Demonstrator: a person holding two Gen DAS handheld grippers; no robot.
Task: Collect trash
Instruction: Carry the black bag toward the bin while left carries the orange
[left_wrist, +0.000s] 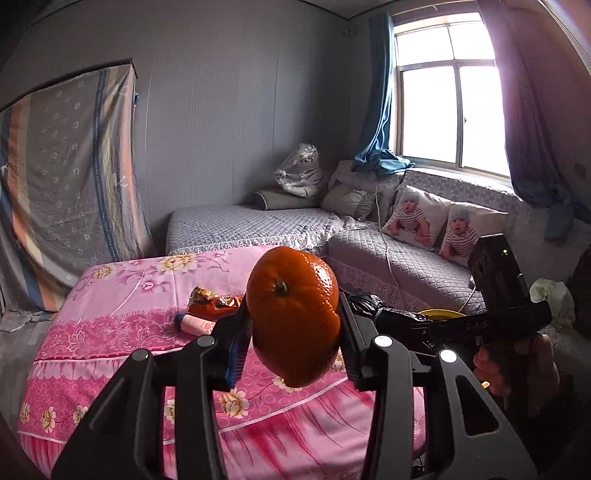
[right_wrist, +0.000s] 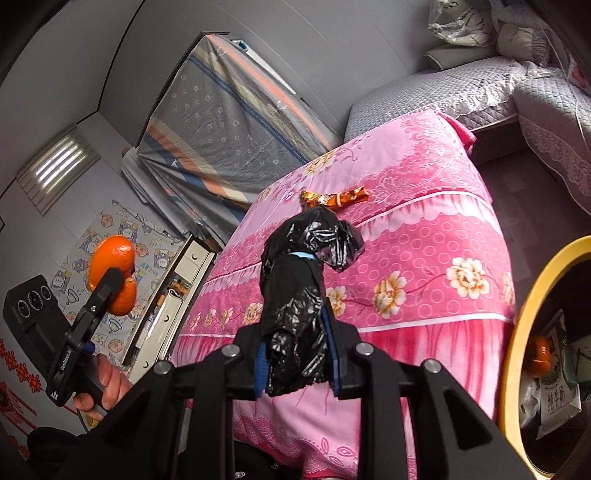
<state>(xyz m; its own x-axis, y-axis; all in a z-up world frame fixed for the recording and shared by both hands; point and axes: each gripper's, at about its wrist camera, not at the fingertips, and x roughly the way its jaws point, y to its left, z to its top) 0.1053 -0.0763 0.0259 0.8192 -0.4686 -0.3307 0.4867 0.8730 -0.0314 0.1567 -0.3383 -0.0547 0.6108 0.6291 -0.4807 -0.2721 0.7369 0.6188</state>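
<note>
Left wrist view: the left gripper (left_wrist: 293, 328) is clenched on a round orange mandarin peel with a stem stub (left_wrist: 293, 317), pinched between both pads and lifted clear above the pink floral bedcover (left_wrist: 122, 325); still lying on that cover at ten o'clock from the peel are a crumpled orange-gold foil snack wrapper (left_wrist: 210, 304) and, just beside it, a small pale pink cylinder with a blue cap (left_wrist: 194, 324); at three o'clock the right gripper (left_wrist: 369, 308) shows side-on, a twist of glossy black plastic bag (left_wrist: 391, 315) in its tips, with a sliver of yellow-rimmed round bin (left_wrist: 441, 314) behind. Right wrist view: the right gripper (right_wrist: 297, 354) is closed tight on the black bag's gathered edge, the plastic bunched between the blue pads and rising toward twelve o'clock; the bin's rim (right_wrist: 524, 325) curves at three o'clock, and inside it sit an orange piece of peel (right_wrist: 540, 356) and a printed white-green carton (right_wrist: 556, 397); the left gripper (right_wrist: 105, 295) holds the peel aloft at nine o'clock, well apart from the bin; the foil wrapper (right_wrist: 334, 197) lies on the cover at twelve o'clock. Judgement: the collection is partly done; the held peel awaits deposit, and the wrapper and possibly the cylinder remain to be picked up.
</note>
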